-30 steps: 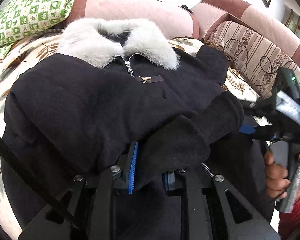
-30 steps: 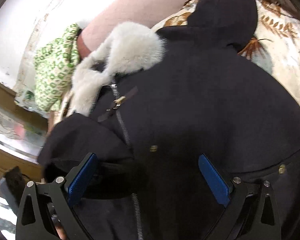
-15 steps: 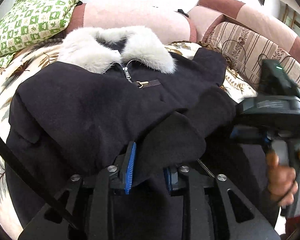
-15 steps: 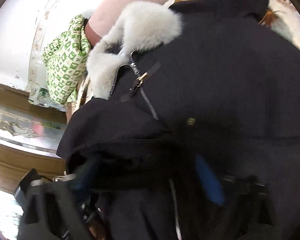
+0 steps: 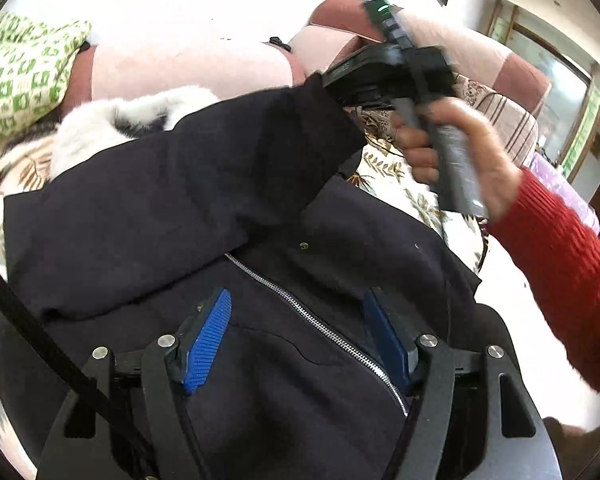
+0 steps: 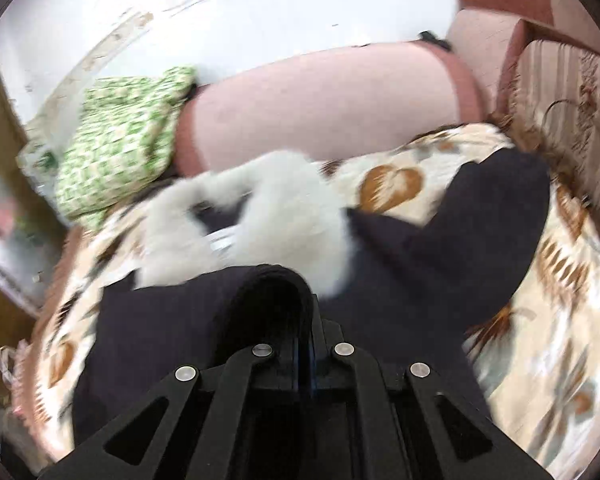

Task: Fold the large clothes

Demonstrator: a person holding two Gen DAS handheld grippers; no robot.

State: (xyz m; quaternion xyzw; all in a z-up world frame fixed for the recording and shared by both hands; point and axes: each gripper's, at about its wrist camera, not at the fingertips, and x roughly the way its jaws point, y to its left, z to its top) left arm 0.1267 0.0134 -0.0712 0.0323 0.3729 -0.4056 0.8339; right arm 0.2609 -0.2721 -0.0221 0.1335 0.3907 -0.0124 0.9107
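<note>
The right gripper (image 6: 304, 344) is clamped shut on a thick fold of black cloth, the edge of a sleeve of the black coat (image 5: 260, 280), with the fold bulging up between its jaws. Seen from the left wrist view, the right gripper (image 5: 340, 84) is raised above the coat, held by a hand (image 5: 452, 148) in a red knitted cuff, and the sleeve (image 5: 228, 168) stretches from it down across the coat's chest. The left gripper (image 5: 300, 336) is spread wide and holds nothing; its blue pads sit low over the coat's front, one on each side of the silver zipper (image 5: 312, 320). The coat lies spread on a sofa (image 6: 320, 96) draped with a leaf-patterned cover (image 6: 560, 320), its white fur collar (image 6: 268, 216) at the far end toward the pink backrest. A green and white cushion (image 6: 116, 132) leans beside the collar, to its left. The step in hand looks like folding the sleeve inward over the coat's body. To do it well, the right gripper should carry the cuff straight across toward the zipper and lay it flat before letting go, while the left gripper presses the coat's front to stop the bulky cloth sliding.
</note>
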